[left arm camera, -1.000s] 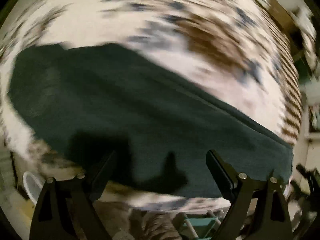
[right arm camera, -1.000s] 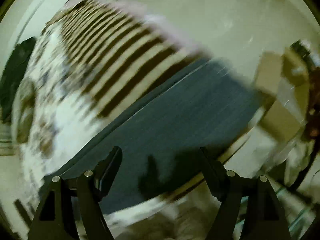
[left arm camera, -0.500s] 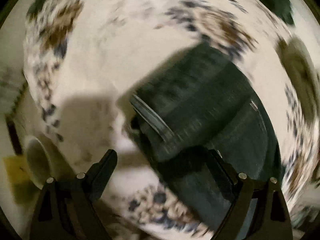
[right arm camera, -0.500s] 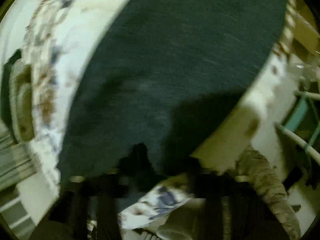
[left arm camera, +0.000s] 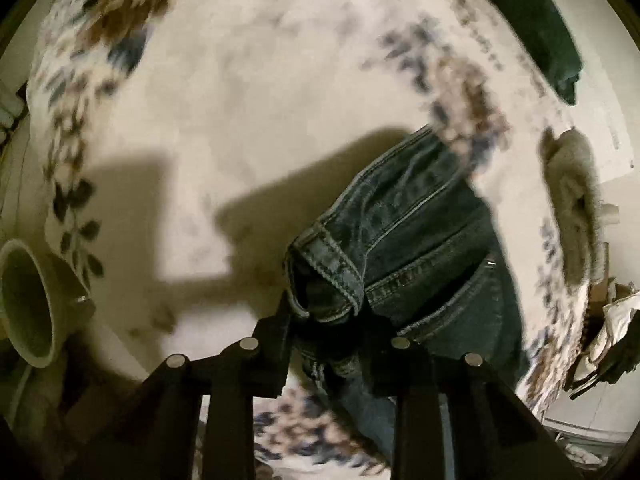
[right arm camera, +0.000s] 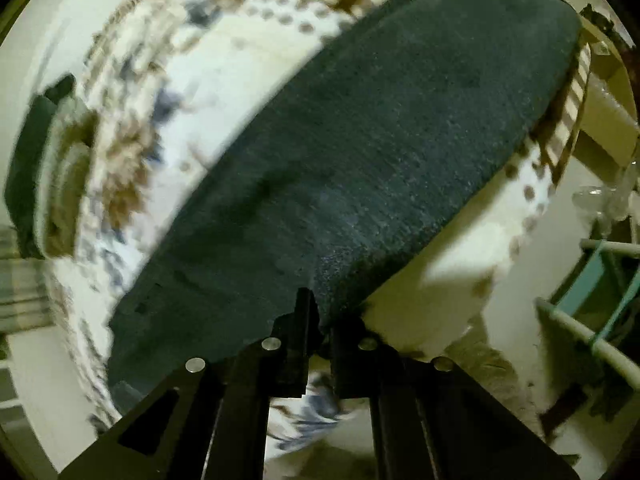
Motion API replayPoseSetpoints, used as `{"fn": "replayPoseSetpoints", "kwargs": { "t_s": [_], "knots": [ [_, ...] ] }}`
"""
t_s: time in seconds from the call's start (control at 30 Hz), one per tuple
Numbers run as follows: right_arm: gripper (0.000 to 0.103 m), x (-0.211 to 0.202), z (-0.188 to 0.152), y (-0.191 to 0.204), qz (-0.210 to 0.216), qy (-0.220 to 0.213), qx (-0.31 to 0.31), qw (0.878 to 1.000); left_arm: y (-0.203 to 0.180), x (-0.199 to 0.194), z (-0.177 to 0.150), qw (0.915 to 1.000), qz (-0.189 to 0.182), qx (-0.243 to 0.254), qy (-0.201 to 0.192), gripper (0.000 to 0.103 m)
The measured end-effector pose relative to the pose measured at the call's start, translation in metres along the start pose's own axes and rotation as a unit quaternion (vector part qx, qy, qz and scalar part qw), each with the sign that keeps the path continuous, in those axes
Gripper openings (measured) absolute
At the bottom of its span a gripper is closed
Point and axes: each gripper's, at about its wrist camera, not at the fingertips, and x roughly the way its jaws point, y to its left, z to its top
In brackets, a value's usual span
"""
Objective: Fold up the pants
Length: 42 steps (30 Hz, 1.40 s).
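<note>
Dark blue jeans (left arm camera: 420, 248) lie on a white floral bedspread (left arm camera: 260, 100). In the left wrist view the waistband end with its stitched seams bunches up between my fingers. My left gripper (left arm camera: 326, 332) is shut on the waistband. In the right wrist view the jeans (right arm camera: 380, 152) stretch away as a long flat dark panel. My right gripper (right arm camera: 322, 328) is shut on the near edge of that panel.
A folded dark green garment (left arm camera: 536, 28) and a grey knit item (left arm camera: 576, 208) lie at the bed's far side. A pale round bin (left arm camera: 24, 304) stands at the left below the bed. A teal and white frame (right arm camera: 592, 304) stands right of the bed.
Both grippers were open above the jeans a second ago. Both have since dropped to the fabric and closed, the left on the waistband, the right on the panel's edge.
</note>
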Motion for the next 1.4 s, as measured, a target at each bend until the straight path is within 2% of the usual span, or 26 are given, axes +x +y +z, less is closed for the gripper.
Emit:
{"fn": "replayPoseSetpoints", "kwargs": {
  "t_s": [0.07, 0.1, 0.13, 0.2, 0.23, 0.27, 0.33, 0.37, 0.43, 0.47, 0.57, 0.63, 0.67, 0.73, 0.77, 0.8, 0.83, 0.87, 0.97, 1.07, 1.27, 1.33, 1.37, 1.4],
  "knots": [
    [0.012, 0.018, 0.004, -0.001, -0.046, 0.043, -0.012, 0.998, 0.003, 0.006, 0.002, 0.9998, -0.005, -0.006, 0.017, 0.032],
    [0.021, 0.019, 0.006, 0.001, -0.060, 0.052, -0.017, 0.997, 0.004, 0.000, 0.002, 0.9996, -0.011, -0.011, 0.023, 0.033],
    [0.026, 0.015, 0.008, 0.010, -0.082, 0.062, -0.034, 0.994, 0.003, -0.005, 0.003, 0.9996, -0.010, -0.012, 0.026, 0.036],
    [0.053, 0.004, 0.008, 0.032, -0.095, 0.070, -0.072, 0.990, -0.003, -0.027, 0.001, 0.9998, 0.005, 0.009, 0.019, 0.037],
    [0.058, -0.005, 0.006, 0.047, -0.088, 0.070, -0.093, 0.989, -0.008, -0.037, -0.002, 0.9995, 0.012, 0.026, 0.013, 0.043],
    [0.061, -0.014, 0.004, 0.068, -0.066, 0.072, -0.118, 0.988, -0.015, -0.041, -0.003, 0.9990, 0.019, 0.039, 0.007, 0.063],
    [0.066, -0.018, -0.001, 0.117, -0.020, 0.098, -0.167, 0.981, -0.027, -0.054, -0.004, 0.9970, 0.034, 0.068, -0.015, 0.086],
    [0.070, -0.015, -0.002, 0.134, -0.004, 0.109, -0.180, 0.978, -0.027, -0.056, -0.002, 0.9962, 0.034, 0.075, -0.025, 0.086],
    [0.070, 0.003, -0.002, 0.181, 0.048, 0.142, -0.194, 0.970, -0.026, -0.050, 0.006, 0.9951, 0.047, 0.080, -0.033, 0.086],
    [0.070, 0.024, 0.001, 0.208, 0.076, 0.172, -0.188, 0.964, -0.029, -0.043, 0.011, 0.9956, 0.047, 0.074, -0.033, 0.086],
    [0.070, 0.076, 0.005, 0.262, 0.104, 0.220, -0.186, 0.952, -0.034, -0.020, 0.028, 0.9967, 0.049, 0.060, -0.023, 0.086],
    [0.070, 0.108, 0.000, 0.287, 0.093, 0.247, -0.189, 0.946, -0.037, -0.008, 0.037, 0.9972, 0.049, 0.055, -0.014, 0.086],
    [0.070, 0.127, -0.004, 0.303, 0.082, 0.266, -0.207, 0.938, -0.038, -0.006, 0.038, 0.9972, 0.049, 0.055, -0.012, 0.086],
    [0.070, 0.143, -0.011, 0.319, 0.047, 0.272, -0.236, 0.932, -0.038, -0.002, 0.041, 0.9974, 0.046, 0.054, -0.007, 0.086],
    [0.070, 0.148, -0.016, 0.326, 0.029, 0.271, -0.266, 0.925, -0.038, 0.000, 0.041, 0.9974, 0.047, 0.055, -0.005, 0.086],
    [0.057, 0.149, -0.023, 0.333, 0.009, 0.265, -0.299, 0.917, -0.037, 0.002, 0.040, 0.9973, 0.048, 0.055, -0.001, 0.086],
    [0.036, 0.148, -0.026, 0.337, -0.003, 0.255, -0.320, 0.912, -0.036, 0.004, 0.039, 0.9975, 0.046, 0.054, 0.004, 0.086],
    [0.011, 0.148, -0.028, 0.340, 0.009, 0.265, -0.323, 0.908, -0.034, 0.005, 0.039, 0.9975, 0.047, 0.052, 0.008, 0.086],
    [0.009, 0.134, -0.027, 0.345, 0.009, 0.246, -0.334, 0.910, -0.027, 0.011, 0.037, 0.9979, 0.047, 0.042, 0.015, 0.086],
    [0.008, 0.115, -0.014, 0.356, 0.037, 0.217, -0.320, 0.921, -0.021, 0.015, 0.039, 0.9983, 0.044, 0.034, 0.018, 0.086],
    [0.008, 0.132, 0.006, 0.349, 0.031, 0.218, -0.285, 0.933, -0.019, 0.022, 0.041, 0.9986, 0.037, 0.031, 0.023, 0.086],
    [0.012, 0.138, 0.004, 0.345, 0.049, 0.232, -0.267, 0.934, -0.015, 0.023, 0.042, 0.9988, 0.032, 0.029, 0.024, 0.086],
    [0.021, 0.134, 0.008, 0.338, 0.059, 0.239, -0.255, 0.935, -0.014, 0.023, 0.042, 0.9989, 0.028, 0.030, 0.023, 0.081],
    [0.033, 0.127, 0.012, 0.331, 0.069, 0.237, -0.247, 0.937, -0.012, 0.021, 0.042, 0.9991, 0.020, 0.034, 0.018, 0.069]
  ]
}}
